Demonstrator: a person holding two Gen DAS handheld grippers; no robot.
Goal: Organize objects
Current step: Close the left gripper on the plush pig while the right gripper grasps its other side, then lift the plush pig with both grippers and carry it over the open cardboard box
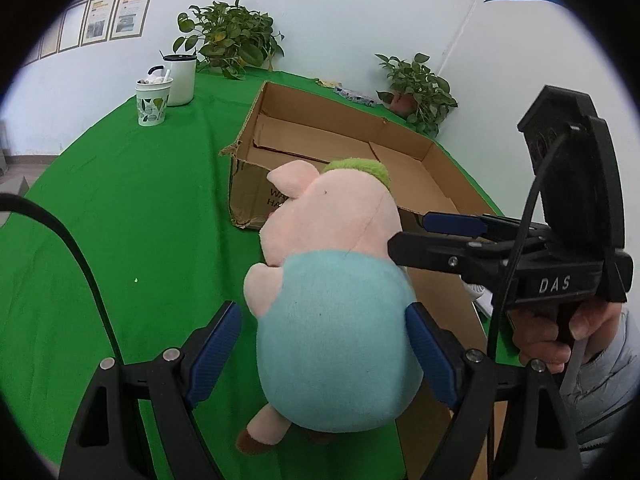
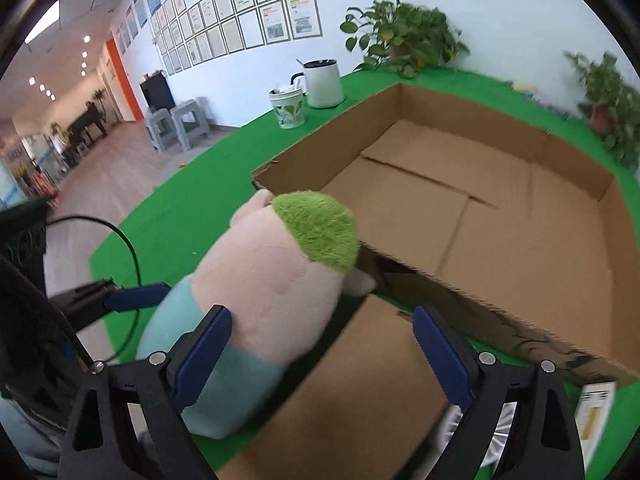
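A plush pig [image 1: 336, 344] in a light blue shirt and green cap [image 2: 320, 232] leans on the near wall of an open cardboard box [image 2: 480, 220] on the green cloth. My left gripper [image 1: 322, 358] is open astride its body. The right pad lies against the shirt, and the left pad stands off it with a gap. One left finger [image 2: 136, 296] shows beside the shirt in the right wrist view. My right gripper [image 2: 322, 356] is open above the box's folded-down flap [image 2: 352, 392], its left pad in front of the pig's back. It reaches in by the pig's head [image 1: 410, 234], held by a hand [image 1: 560, 336].
A white kettle [image 1: 180, 80] and a leaf-print cup [image 1: 152, 102] stand at the table's far left. Two potted plants [image 1: 232, 36] [image 1: 420, 88] sit along the back wall. A white wheel-like thing [image 2: 496, 432] and a small carton [image 2: 596, 412] lie right of the flap.
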